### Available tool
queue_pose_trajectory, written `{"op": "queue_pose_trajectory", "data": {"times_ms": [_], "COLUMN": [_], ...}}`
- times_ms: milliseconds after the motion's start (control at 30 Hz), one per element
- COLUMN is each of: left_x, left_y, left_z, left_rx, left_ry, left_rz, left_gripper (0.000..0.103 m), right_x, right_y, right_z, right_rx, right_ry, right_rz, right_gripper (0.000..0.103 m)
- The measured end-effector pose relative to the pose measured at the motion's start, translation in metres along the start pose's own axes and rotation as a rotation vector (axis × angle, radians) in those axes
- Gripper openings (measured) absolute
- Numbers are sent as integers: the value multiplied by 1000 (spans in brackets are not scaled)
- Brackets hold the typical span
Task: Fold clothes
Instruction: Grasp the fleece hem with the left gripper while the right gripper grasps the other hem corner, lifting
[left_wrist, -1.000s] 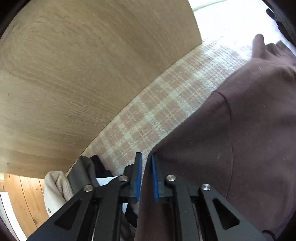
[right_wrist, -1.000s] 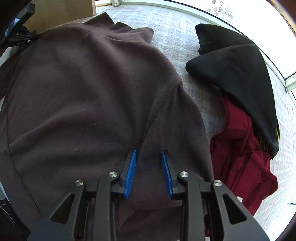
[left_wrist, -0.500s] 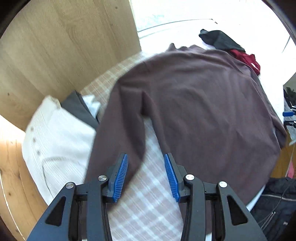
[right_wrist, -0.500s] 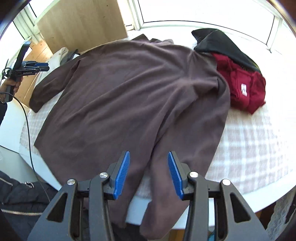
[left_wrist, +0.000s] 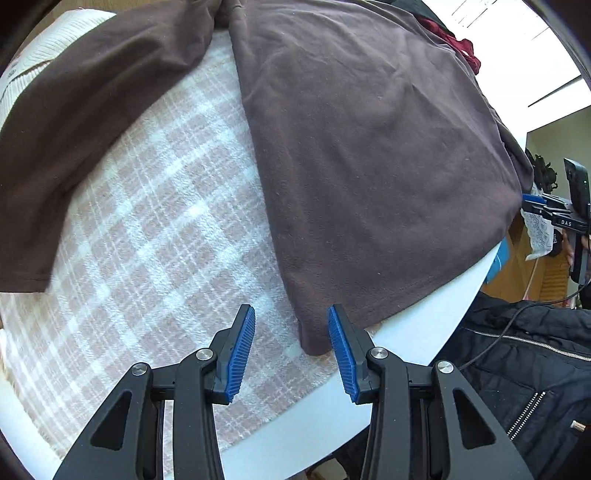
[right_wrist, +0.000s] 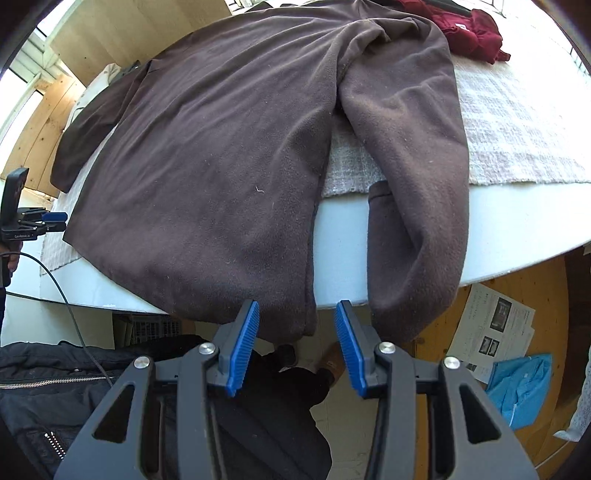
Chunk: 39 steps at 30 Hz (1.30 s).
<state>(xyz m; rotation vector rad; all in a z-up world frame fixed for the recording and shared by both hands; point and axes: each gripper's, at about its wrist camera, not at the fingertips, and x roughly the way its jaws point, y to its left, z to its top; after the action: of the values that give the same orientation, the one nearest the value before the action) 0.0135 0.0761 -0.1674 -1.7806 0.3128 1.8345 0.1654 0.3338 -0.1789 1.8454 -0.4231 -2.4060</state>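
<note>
Here both grippers (left_wrist: 291, 347) (right_wrist: 295, 345) gape empty above brown sweater (right_wrist: 221, 147), checked cloth (left_wrist: 155, 229), seemingly round white table (right_wrist: 517, 221).

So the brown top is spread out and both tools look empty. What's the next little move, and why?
Probably lower each tool onto a bottom corner of the top and close. The left tool and right tool both stand open, holding nothing, each just short of a hem corner at the table edge.
</note>
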Motion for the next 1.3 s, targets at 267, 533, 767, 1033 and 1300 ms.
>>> {"op": "queue_pose_trajectory", "data": {"times_ms": [267, 533, 767, 1033, 1300], "left_x": [10, -38, -64, -107, -118], "left_y": [-18, -41, -38, -19, -3], "left_z": [12, 24, 23, 73, 100], "left_rx": [-5, 26, 30, 51, 44], "left_ry": [36, -56, -105, -225, -248], "left_rz": [-29, -16, -7, 26, 42], "left_gripper": [5, 5, 5, 5, 5], "right_x": [9, 14, 22, -56, -104], "right_y": [-4, 5, 15, 33, 20], "right_z": [-8, -1, 0, 46, 95], "right_rx": [21, -5, -5, 89, 235], "right_ry": [11, 9, 34, -95, -178], "right_rz": [41, 92, 180, 499, 541], "right_gripper": [43, 43, 9, 8, 8]}}
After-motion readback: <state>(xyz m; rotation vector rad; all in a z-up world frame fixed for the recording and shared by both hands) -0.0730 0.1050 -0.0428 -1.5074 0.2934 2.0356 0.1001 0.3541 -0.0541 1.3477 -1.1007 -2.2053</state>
